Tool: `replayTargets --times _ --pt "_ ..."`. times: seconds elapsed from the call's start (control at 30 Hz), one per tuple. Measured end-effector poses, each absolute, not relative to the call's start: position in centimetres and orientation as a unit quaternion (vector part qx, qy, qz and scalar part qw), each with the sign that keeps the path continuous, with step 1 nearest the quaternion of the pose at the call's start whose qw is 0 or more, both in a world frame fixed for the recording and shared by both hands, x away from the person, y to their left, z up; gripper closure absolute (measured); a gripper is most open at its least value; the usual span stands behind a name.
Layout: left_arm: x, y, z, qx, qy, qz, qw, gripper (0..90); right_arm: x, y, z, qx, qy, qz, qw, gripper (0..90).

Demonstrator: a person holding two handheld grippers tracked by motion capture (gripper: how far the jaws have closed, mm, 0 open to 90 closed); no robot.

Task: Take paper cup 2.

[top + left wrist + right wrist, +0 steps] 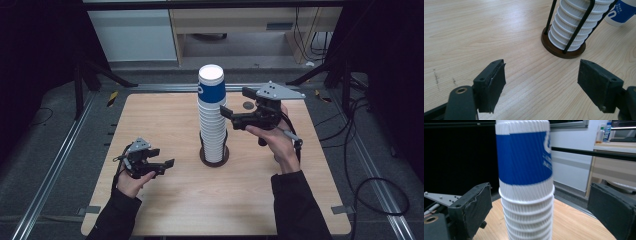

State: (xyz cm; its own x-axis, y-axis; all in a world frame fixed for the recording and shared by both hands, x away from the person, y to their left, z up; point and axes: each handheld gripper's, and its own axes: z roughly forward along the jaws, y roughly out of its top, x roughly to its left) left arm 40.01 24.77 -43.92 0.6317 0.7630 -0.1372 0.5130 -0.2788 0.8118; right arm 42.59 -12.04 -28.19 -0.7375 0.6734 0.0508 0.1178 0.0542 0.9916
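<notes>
I see the stack of cups [212, 117] standing in its holder [214, 157] at the middle of the table [165, 210]. My left gripper [161, 166] sits low to its left, well apart. My right gripper [235, 109] is raised just right of the stack's upper part, jaws either side of it, not touching.

From my high view I see a light wooden table [165, 200] on a grey carpeted floor [40, 165], with metal rails [55, 160] running along both sides and behind. Black cables [370, 150] loop over the floor at the right. Beyond the table stands a white cabinet [132, 35] and, beside it, a pale wooden desk [235, 20]. Black frame legs [95, 70] slant down at the far corners, and the edges fall into darkness. Through my right gripper view I make out a white wall panel [569, 172] and a bottle [607, 131] on a shelf.
</notes>
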Motion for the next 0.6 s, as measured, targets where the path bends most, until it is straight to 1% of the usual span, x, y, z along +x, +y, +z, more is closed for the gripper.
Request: replayTargets --times 0.23,0.4,0.6 --pt "39.9 24.6 -43.8 0.788 0.403 0.14 0.443 20.8 43.4 -10.2 -27.9 0.279 0.698 0.622 0.219 5.2" --pt "40.0 24.7 -43.8 0.787 0.405 0.14 0.444 20.5 44.8 -8.9 -28.0 0.284 0.697 0.623 0.213 5.4" --pt "40.0 24.7 -43.9 0.788 0.405 0.14 0.443 20.2 45.4 -7.7 -28.1 0.28 0.7 0.62 0.217 5.7"
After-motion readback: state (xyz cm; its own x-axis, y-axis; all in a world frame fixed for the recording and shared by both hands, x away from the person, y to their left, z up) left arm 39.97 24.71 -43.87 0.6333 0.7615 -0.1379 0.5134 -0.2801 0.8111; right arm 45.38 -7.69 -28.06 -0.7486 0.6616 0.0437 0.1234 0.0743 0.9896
